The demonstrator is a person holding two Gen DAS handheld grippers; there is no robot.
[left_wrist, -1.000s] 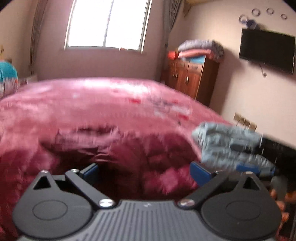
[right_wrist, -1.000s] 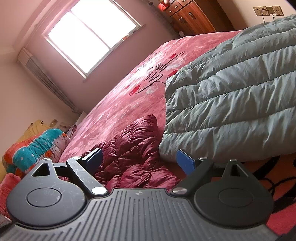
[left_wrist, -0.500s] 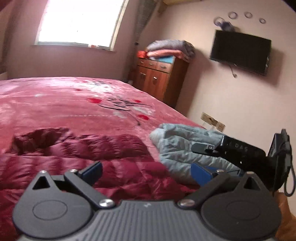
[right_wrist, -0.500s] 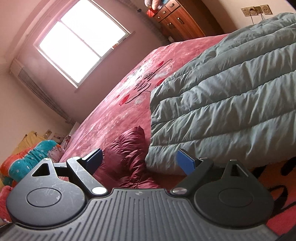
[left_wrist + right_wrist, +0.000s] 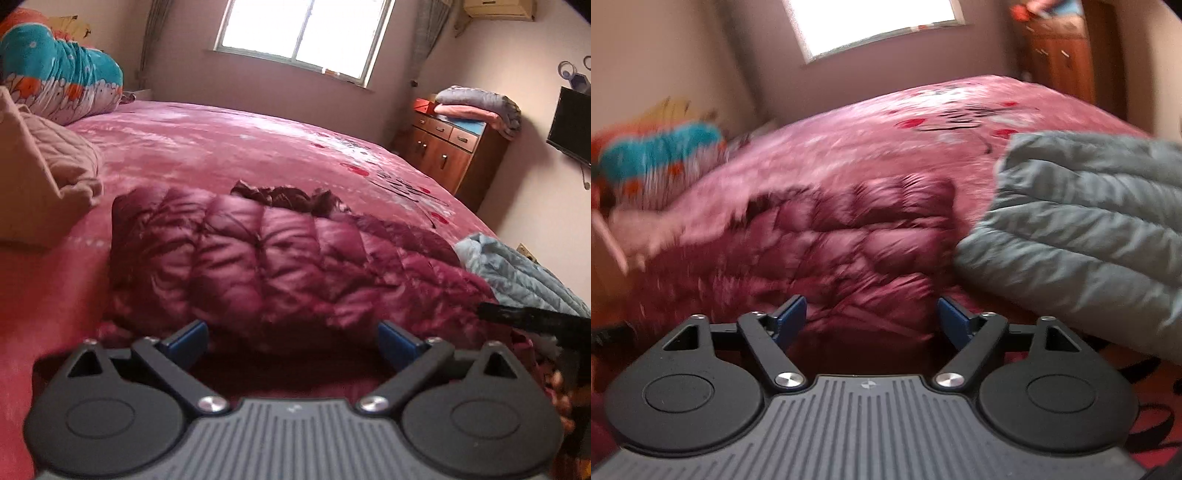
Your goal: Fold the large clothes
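A maroon quilted down jacket (image 5: pixel 266 258) lies spread on the pink bed (image 5: pixel 221 147), its dark collar at the far side. It also shows in the right wrist view (image 5: pixel 857 251), blurred. A grey-blue down jacket (image 5: pixel 1082 221) lies to its right, seen at the right edge of the left wrist view (image 5: pixel 517 273). My left gripper (image 5: pixel 291 341) is open and empty, just short of the maroon jacket's near hem. My right gripper (image 5: pixel 871 319) is open and empty at the same jacket's near right part. The right gripper's black body (image 5: pixel 535 321) shows in the left wrist view.
A beige quilted cushion (image 5: pixel 40 177) and a teal flowered bedding roll (image 5: pixel 62 81) lie at the bed's left. A wooden cabinet (image 5: pixel 454 147) with folded blankets stands at the back right, a wall TV (image 5: pixel 569 125) beyond it. A window (image 5: pixel 306 33) is behind the bed.
Both grippers have swung left, away from the grey-blue jacket, and now face the maroon jacket squarely. Both stay open and empty.
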